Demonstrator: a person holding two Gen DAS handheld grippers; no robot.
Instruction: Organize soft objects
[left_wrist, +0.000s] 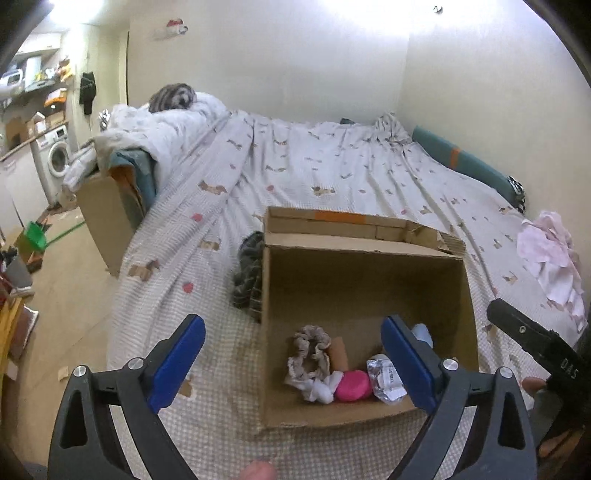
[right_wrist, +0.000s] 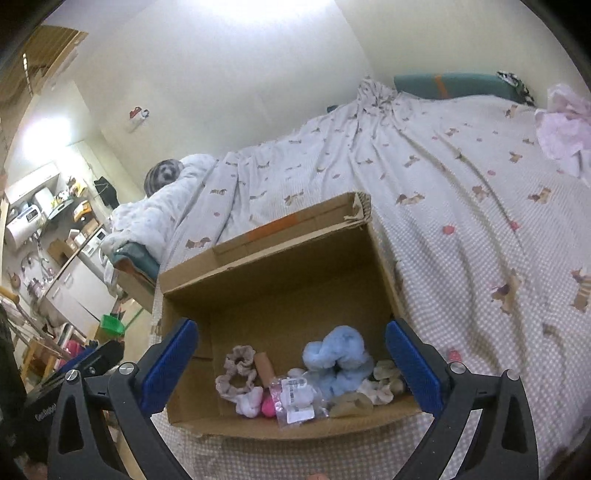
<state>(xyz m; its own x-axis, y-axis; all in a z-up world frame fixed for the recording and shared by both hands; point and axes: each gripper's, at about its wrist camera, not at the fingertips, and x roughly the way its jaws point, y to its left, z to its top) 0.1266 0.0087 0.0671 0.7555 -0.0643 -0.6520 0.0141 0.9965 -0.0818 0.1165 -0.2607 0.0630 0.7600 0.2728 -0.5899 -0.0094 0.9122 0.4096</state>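
Observation:
An open cardboard box (left_wrist: 362, 273) (right_wrist: 280, 284) rests on the bed. Inside lie a beige scrunchie (left_wrist: 309, 350) (right_wrist: 236, 369), a white scrunchie (left_wrist: 319, 389) (right_wrist: 249, 403), a pink round item (left_wrist: 352, 384) (right_wrist: 269, 405), a clear plastic packet (left_wrist: 384, 378) (right_wrist: 295, 398) and a fluffy light-blue scrunchie (right_wrist: 338, 360). Cream scrunchies (right_wrist: 384, 384) lie at the box's right end. My left gripper (left_wrist: 293, 363) is open above the box's near side, nothing between its blue pads. My right gripper (right_wrist: 291, 367) is open too, held over the box with empty jaws.
The bed's patterned sheet (left_wrist: 332, 166) spreads behind the box. A dark striped cloth (left_wrist: 249, 273) lies by the box's left wall. Pink fabric (left_wrist: 550, 258) (right_wrist: 565, 125) sits at the right. A larger carton (left_wrist: 107, 210) stands on the floor at the left.

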